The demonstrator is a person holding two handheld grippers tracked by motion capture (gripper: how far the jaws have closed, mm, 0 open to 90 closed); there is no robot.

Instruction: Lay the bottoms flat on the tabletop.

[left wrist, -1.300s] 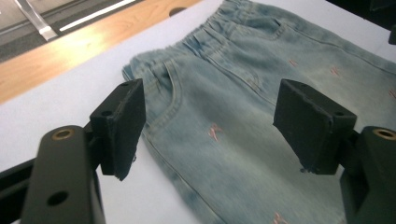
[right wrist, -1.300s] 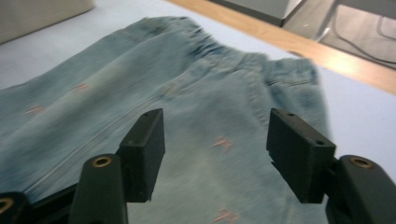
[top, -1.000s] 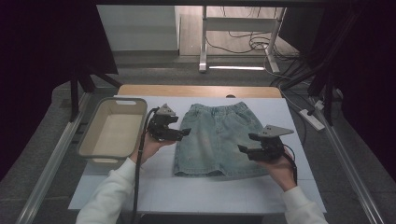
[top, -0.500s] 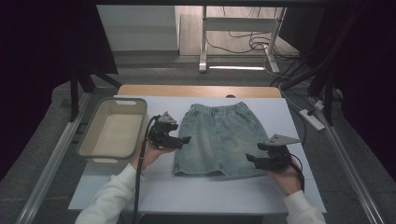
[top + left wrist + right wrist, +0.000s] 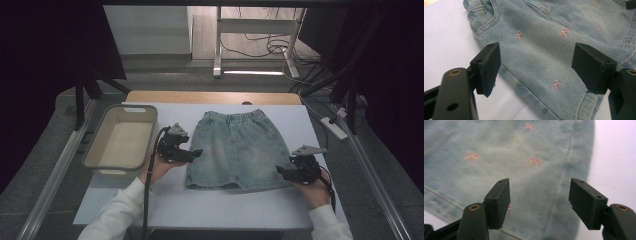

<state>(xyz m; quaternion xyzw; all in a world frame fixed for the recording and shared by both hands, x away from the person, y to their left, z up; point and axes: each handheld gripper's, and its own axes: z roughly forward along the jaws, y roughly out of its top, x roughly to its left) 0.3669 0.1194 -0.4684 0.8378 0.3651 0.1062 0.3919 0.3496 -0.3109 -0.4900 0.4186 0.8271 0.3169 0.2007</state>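
Note:
A light blue denim skirt (image 5: 240, 150) with small pink bows lies flat on the white table (image 5: 225, 205), waistband at the far side. My left gripper (image 5: 196, 153) hovers at the skirt's left edge, open, its jaws astride the side hem (image 5: 541, 65) with nothing pinched. My right gripper (image 5: 280, 171) is low over the skirt's near right corner, jaws apart over the side seam (image 5: 540, 195). Its jaws have just been closing a little, and the cloth lies under them, not gripped.
A beige plastic tub (image 5: 95, 150) stands at the table's left, beside the left hand. Bare white table (image 5: 320, 135) runs along the skirt's right side and in front of its hem. Cables trail from both grippers toward the person.
The right gripper has moved right and toward the person, sinking to the skirt's near right corner. The left gripper has stayed at the left edge.

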